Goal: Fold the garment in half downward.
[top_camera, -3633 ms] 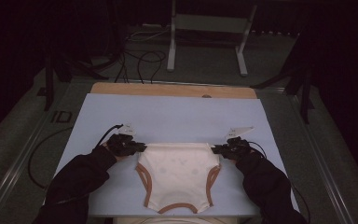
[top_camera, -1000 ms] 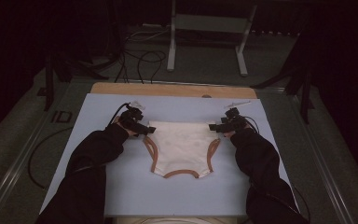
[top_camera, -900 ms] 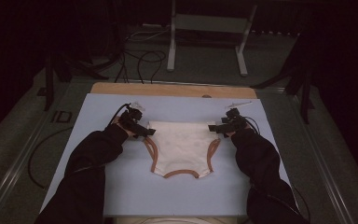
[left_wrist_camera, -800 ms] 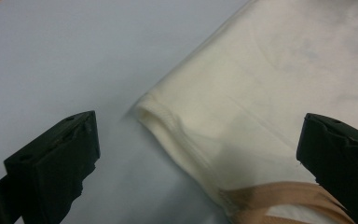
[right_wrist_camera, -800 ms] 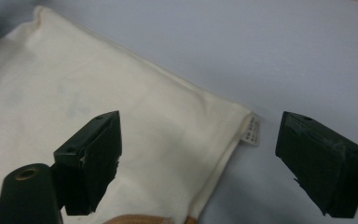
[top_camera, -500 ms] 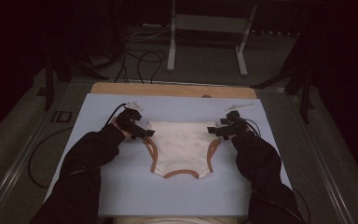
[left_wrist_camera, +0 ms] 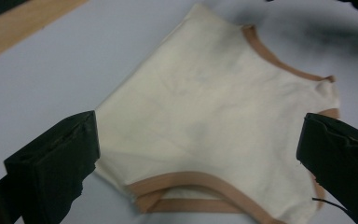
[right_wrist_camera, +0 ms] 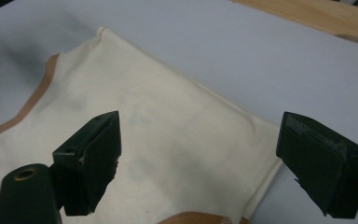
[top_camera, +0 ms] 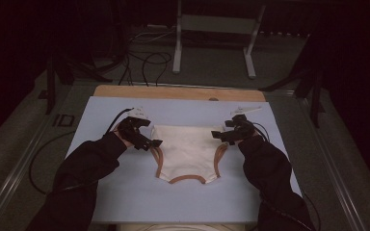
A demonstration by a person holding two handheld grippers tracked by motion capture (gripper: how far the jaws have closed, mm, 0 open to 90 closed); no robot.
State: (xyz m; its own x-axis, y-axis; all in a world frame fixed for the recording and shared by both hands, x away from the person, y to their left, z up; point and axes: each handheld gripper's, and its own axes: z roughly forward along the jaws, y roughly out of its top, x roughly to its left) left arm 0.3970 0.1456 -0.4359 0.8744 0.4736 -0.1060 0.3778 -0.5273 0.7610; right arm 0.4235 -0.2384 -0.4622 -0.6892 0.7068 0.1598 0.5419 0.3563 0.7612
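A cream pair of briefs (top_camera: 188, 151) with tan trim lies flat on the pale blue table (top_camera: 125, 192), its straight waistband edge toward the far wooden strip (top_camera: 173, 92) and its narrow crotch end toward the person. Measured against the briefs, the left gripper (top_camera: 150, 143) hangs just off the left waist corner and the right gripper (top_camera: 218, 135) just off the right waist corner, each raised a little clear of the cloth.

In the left gripper view the two black fingers (left_wrist_camera: 51, 163) stand spread wide, with the briefs (left_wrist_camera: 214, 121) lying loose on the table beneath them and nothing pinched. In the right gripper view the fingers (right_wrist_camera: 93, 154) are likewise spread apart over the waist corner of the briefs (right_wrist_camera: 168, 140), gripping nothing.

A few seconds ago the briefs lay close to the near table edge with both grippers at the waist corners; now the garment sits farther up the table, toward the wooden strip. Within the last second both sets of fingers have just been opening, and both hands have drawn slightly up and away from the corners, leaving the cloth free.
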